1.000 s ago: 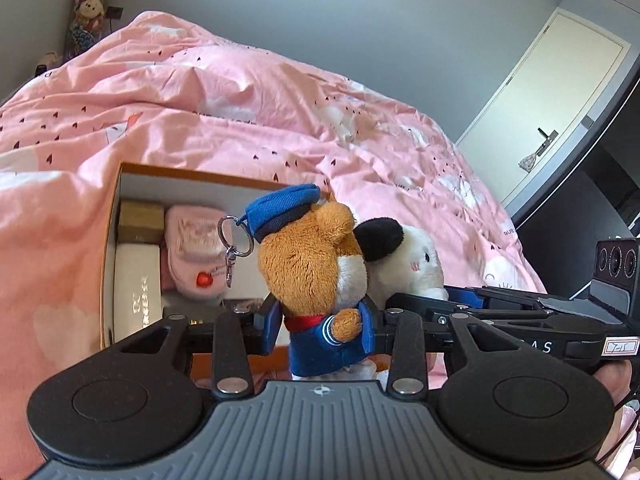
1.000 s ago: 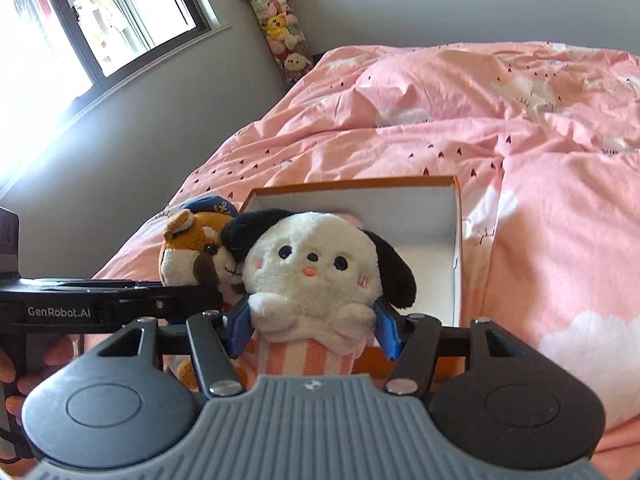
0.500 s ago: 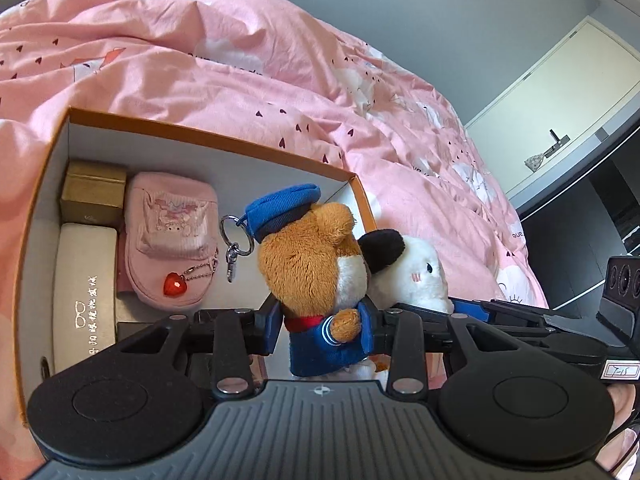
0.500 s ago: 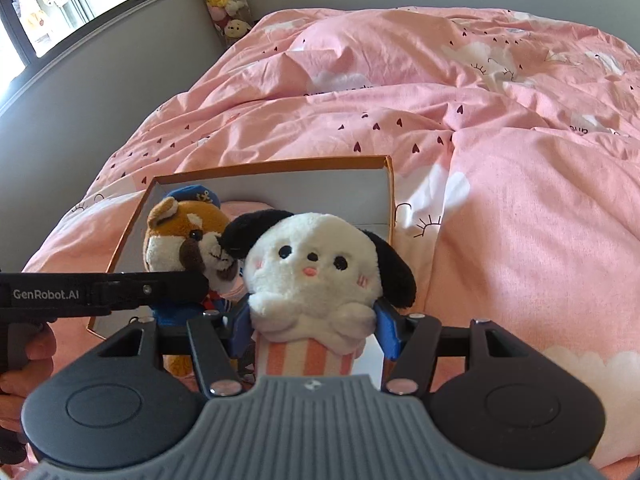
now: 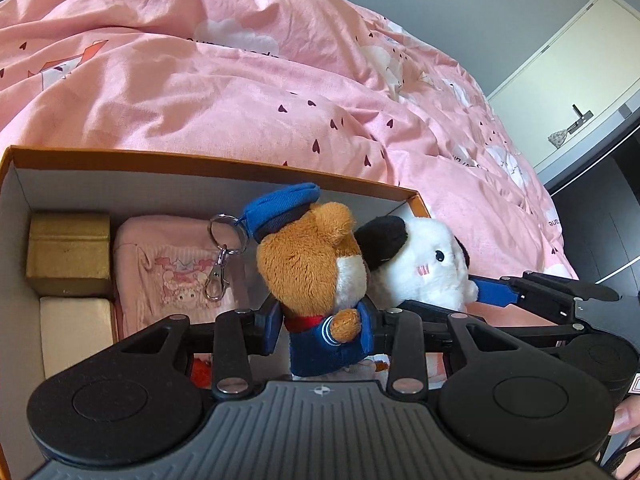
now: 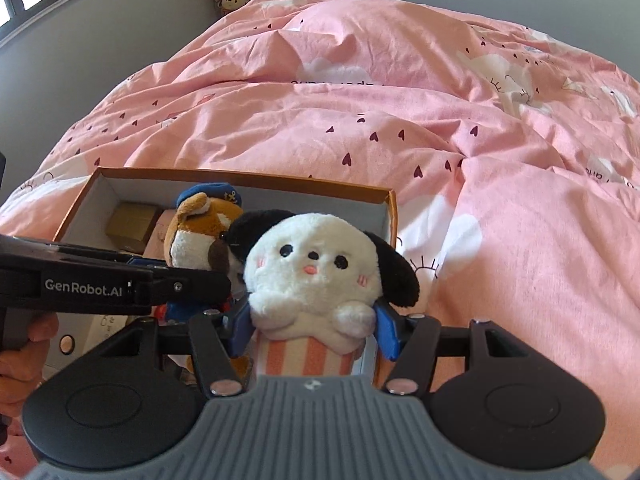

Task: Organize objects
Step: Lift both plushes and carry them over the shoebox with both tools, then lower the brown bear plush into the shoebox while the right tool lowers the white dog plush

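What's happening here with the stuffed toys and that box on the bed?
A person is tidying up with a handheld gripper in each hand. The left gripper is shut on a brown plush in a blue sailor outfit; the right gripper is shut on a white plush dog with black ears. Both toys hang side by side over an open orange box on the pink duvet, which already holds a gold box and a pink pouch.

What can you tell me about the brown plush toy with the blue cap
The brown plush toy is a fuzzy bear-like keychain figure with a white muzzle, blue cap, blue sailor jacket and red collar. A metal ring and clasp hang from the cap. It stands upright, gripped at the body by the left gripper, above the open box, its head pressed against the white dog plush.
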A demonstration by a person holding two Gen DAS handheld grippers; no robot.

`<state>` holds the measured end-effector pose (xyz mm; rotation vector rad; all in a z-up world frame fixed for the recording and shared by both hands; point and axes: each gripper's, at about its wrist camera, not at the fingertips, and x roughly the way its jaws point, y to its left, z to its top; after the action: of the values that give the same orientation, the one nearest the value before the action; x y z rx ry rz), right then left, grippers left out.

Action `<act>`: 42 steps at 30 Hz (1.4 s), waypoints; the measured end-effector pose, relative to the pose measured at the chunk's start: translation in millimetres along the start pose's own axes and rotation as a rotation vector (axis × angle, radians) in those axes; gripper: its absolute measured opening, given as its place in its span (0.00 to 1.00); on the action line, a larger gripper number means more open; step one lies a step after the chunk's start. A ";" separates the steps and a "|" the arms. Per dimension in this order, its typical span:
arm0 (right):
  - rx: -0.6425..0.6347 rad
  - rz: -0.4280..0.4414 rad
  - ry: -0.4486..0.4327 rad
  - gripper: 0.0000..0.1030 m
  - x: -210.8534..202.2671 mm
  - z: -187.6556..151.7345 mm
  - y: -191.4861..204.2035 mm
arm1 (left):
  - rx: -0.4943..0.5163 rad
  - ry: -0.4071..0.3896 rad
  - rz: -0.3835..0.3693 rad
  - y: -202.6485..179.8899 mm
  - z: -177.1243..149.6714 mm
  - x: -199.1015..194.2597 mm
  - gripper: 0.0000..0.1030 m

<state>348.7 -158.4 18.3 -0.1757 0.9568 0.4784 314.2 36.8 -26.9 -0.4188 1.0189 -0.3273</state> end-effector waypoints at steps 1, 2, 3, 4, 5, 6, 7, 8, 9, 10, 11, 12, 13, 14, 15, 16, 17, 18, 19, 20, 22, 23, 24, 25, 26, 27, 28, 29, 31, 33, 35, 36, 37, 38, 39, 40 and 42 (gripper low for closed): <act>-0.021 -0.016 -0.002 0.60 3.7 3.0 1.7 | 0.004 0.006 0.000 1.2 2.9 3.6 0.41; -0.040 -0.030 -0.002 0.60 7.1 5.7 3.3 | 0.006 0.012 0.003 2.4 5.4 6.9 0.41; -0.052 -0.041 0.002 0.60 10.2 8.1 4.7 | 0.010 0.021 0.008 3.4 8.1 10.7 0.41; -0.064 -0.052 0.008 0.60 13.8 10.6 6.4 | 0.015 0.030 0.011 3.8 9.6 14.3 0.41; -0.080 -0.063 0.016 0.60 17.1 12.3 8.4 | 0.021 0.040 0.013 4.7 10.8 17.8 0.41; -0.100 -0.072 0.024 0.61 20.2 13.4 10.6 | 0.026 0.054 0.015 5.9 11.5 21.5 0.41; -0.124 -0.082 0.035 0.61 23.5 14.1 12.7 | 0.027 0.067 0.018 7.5 11.5 24.7 0.42; -0.141 -0.086 0.043 0.61 26.0 14.6 14.0 | 0.026 0.078 0.023 9.6 11.2 27.5 0.42; -0.154 -0.087 0.051 0.61 28.4 14.9 14.7 | 0.025 0.088 0.028 11.7 11.0 30.4 0.43; -0.159 -0.086 0.059 0.61 30.7 15.5 14.9 | 0.023 0.095 0.027 13.7 10.6 32.2 0.43; -0.162 -0.081 0.067 0.61 32.6 16.5 15.0 | 0.015 0.097 0.017 15.6 10.3 32.3 0.43; -0.164 -0.077 0.074 0.61 34.2 17.2 15.4 | 0.006 0.095 0.011 17.0 10.5 31.6 0.44; -0.163 -0.081 0.075 0.61 35.6 17.8 16.2 | 0.004 0.092 0.012 17.2 10.2 30.2 0.46; -0.166 -0.088 0.076 0.61 37.4 18.3 18.5 | 0.003 0.087 0.014 16.9 10.1 28.5 0.47; -0.168 -0.093 0.078 0.61 39.1 18.4 19.8 | 0.006 0.085 0.022 16.3 9.9 26.9 0.48; -0.168 -0.095 0.084 0.61 41.2 18.5 20.9 | 0.010 0.084 0.030 15.6 9.5 25.1 0.49; -0.167 -0.091 0.096 0.61 43.7 18.4 22.0 | 0.017 0.083 0.037 14.7 8.5 22.6 0.51; -0.159 -0.081 0.118 0.60 47.9 18.1 22.2 | 0.025 0.079 0.042 13.9 7.6 20.1 0.52; -0.144 -0.075 0.141 0.60 53.1 18.0 20.9 | 0.033 0.071 0.045 13.7 6.4 18.1 0.52; -0.142 -0.075 0.149 0.60 56.7 18.0 20.3 | 0.039 0.067 0.044 13.8 5.2 16.8 0.52; -0.152 -0.077 0.150 0.60 60.4 17.6 22.3 | 0.036 0.059 0.045 14.9 4.0 15.0 0.52; -0.164 -0.086 0.145 0.60 61.1 17.3 23.9 | 0.036 0.056 0.049 14.4 3.7 14.2 0.52; -0.178 -0.097 0.139 0.61 62.2 17.0 25.5 | 0.039 0.050 0.055 12.6 3.3 13.0 0.52; -0.187 -0.105 0.139 0.61 63.9 17.3 25.8 | 0.050 0.041 0.065 10.2 2.9 11.3 0.52; -0.197 -0.113 0.143 0.61 65.7 17.9 25.9 | 0.071 0.027 0.075 7.4 2.5 9.6 0.53; -0.207 -0.116 0.146 0.61 66.5 18.4 26.2 | 0.092 0.015 0.084 5.0 2.3 8.4 0.54; -0.218 -0.114 0.150 0.61 66.1 19.4 26.1 | 0.106 0.007 0.089 3.3 2.5 7.8 0.56; -0.221 -0.108 0.155 0.62 64.8 20.0 25.7 | 0.107 0.007 0.092 3.0 3.4 7.9 0.56; -0.233 -0.102 0.148 0.64 58.6 20.9 24.2 | 0.100 0.005 0.105 3.0 5.3 7.4 0.52; -0.253 -0.099 0.132 0.66 50.6 21.4 23.2 | 0.101 -0.005 0.094 2.0 5.8 3.5 0.47; -0.266 -0.099 0.119 0.69 42.5 21.8 21.6 | 0.117 -0.009 0.096 -0.6 6.2 2.6 0.33; -0.279 -0.097 0.109 0.68 39.3 21.5 21.3 | 0.124 -0.009 0.104 -1.6 6.3 4.0 0.29; -0.299 -0.092 0.096 0.65 36.9 21.1 21.2 | 0.120 -0.010 0.106 -1.6 6.9 5.9 0.26; -0.315 -0.092 0.086 0.62 35.6 21.2 20.8 | 0.110 -0.008 0.099 -0.7 7.8 7.7 0.25; -0.322 -0.093 0.081 0.54 35.3 21.6 20.0 | 0.099 -0.010 0.096 0.1 8.7 9.7 0.25; -0.323 -0.093 0.081 0.48 36.3 22.5 18.5 | 0.097 -0.010 0.096 0.7 9.9 11.5 0.24; -0.319 -0.072 0.087 0.39 38.9 23.6 15.9 | 0.094 -0.010 0.096 1.6 10.6 15.0 0.23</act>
<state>377.6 -123.9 1.0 -0.5210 0.9512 0.5586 330.9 33.3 -34.0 -0.2854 1.0058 -0.2854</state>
